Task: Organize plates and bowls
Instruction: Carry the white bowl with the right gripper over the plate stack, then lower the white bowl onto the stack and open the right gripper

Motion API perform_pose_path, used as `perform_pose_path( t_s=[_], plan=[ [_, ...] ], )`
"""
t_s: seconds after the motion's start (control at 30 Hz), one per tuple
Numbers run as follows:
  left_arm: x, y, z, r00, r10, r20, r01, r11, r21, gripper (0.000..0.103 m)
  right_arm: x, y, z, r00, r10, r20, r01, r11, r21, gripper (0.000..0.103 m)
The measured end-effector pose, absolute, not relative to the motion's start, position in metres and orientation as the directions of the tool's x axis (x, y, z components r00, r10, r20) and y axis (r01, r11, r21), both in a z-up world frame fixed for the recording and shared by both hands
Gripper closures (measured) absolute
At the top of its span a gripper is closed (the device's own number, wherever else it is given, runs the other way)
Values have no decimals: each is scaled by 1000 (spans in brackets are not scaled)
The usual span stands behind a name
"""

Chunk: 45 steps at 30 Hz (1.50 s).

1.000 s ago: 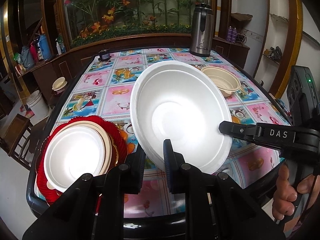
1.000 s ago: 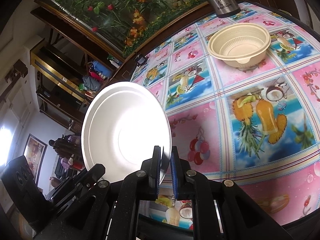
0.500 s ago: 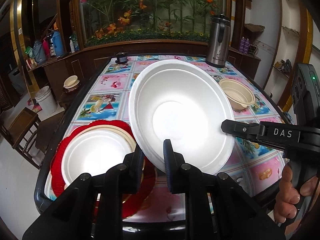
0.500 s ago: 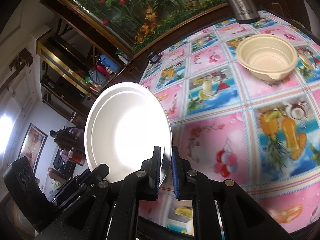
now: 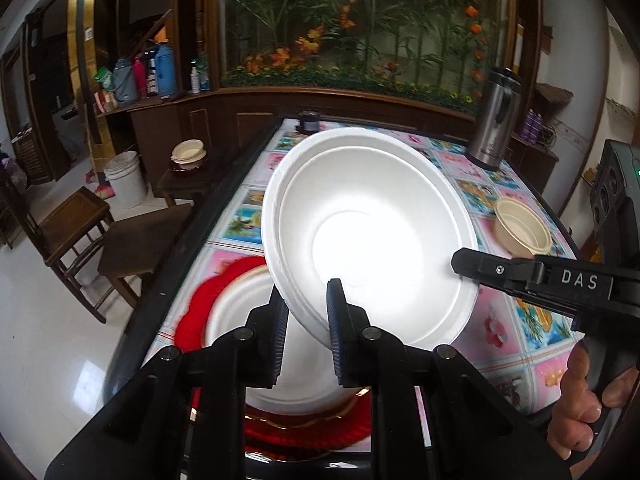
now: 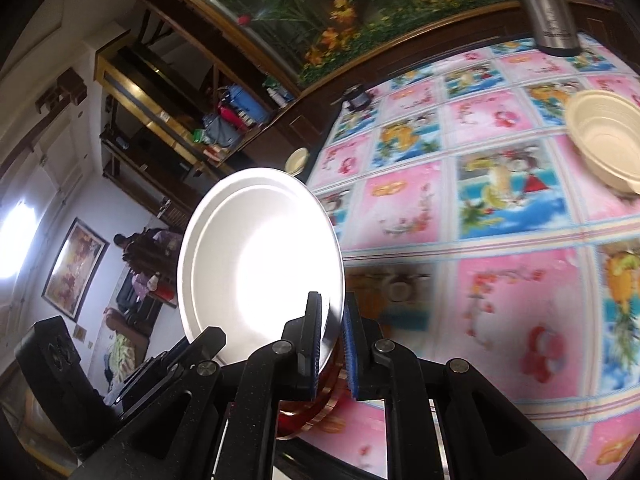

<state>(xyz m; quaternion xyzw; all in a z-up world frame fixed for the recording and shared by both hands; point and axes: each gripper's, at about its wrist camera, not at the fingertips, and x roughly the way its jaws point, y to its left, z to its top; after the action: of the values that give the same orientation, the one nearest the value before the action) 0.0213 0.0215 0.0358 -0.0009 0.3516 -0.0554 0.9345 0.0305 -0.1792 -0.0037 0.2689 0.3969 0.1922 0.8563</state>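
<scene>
My left jaws are pinched nearly shut on the near rim of the white foam bowl, and my right jaws are clamped the same way on its opposite edge, so the bowl hangs between my two hands, clear of the counter and tipped steeply with its hollow facing my left camera. Each grip takes only a thin lip of soft foam. If my hands drift apart or twist against each other, I judge the rim could crease, tear or slide out of one pair. Below and to the left waits the stack: a white plate on a red scalloped plate near the counter's edge. Coming down this tilted, the bowl could catch the stack's rim and shove it toward the edge. The beige bowl sits well apart, out of harm.
</scene>
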Motion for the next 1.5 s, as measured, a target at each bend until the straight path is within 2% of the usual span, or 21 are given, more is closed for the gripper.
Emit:
perform_pose_path(
  t_s=[0.2, 0.37, 0.7, 1.5],
  plan=[
    [20, 53, 43, 767, -49, -640, 28, 999, -43, 88, 35, -136, 10, 584, 582, -566, -199, 779, 595, 90],
    [18, 58, 32, 752, -26, -659, 8, 999, -31, 88, 31, -119, 6, 558, 604, -569, -233, 772, 591, 89],
    [18, 51, 12, 713, -26, -701, 20, 1000, -16, 87, 30, -120, -25, 512, 603, -612, -185, 773, 607, 89],
    [19, 55, -4, 681, -15, -732, 17, 1000, -4, 87, 26, -119, -37, 485, 611, -626, -159, 765, 624, 89]
  ],
)
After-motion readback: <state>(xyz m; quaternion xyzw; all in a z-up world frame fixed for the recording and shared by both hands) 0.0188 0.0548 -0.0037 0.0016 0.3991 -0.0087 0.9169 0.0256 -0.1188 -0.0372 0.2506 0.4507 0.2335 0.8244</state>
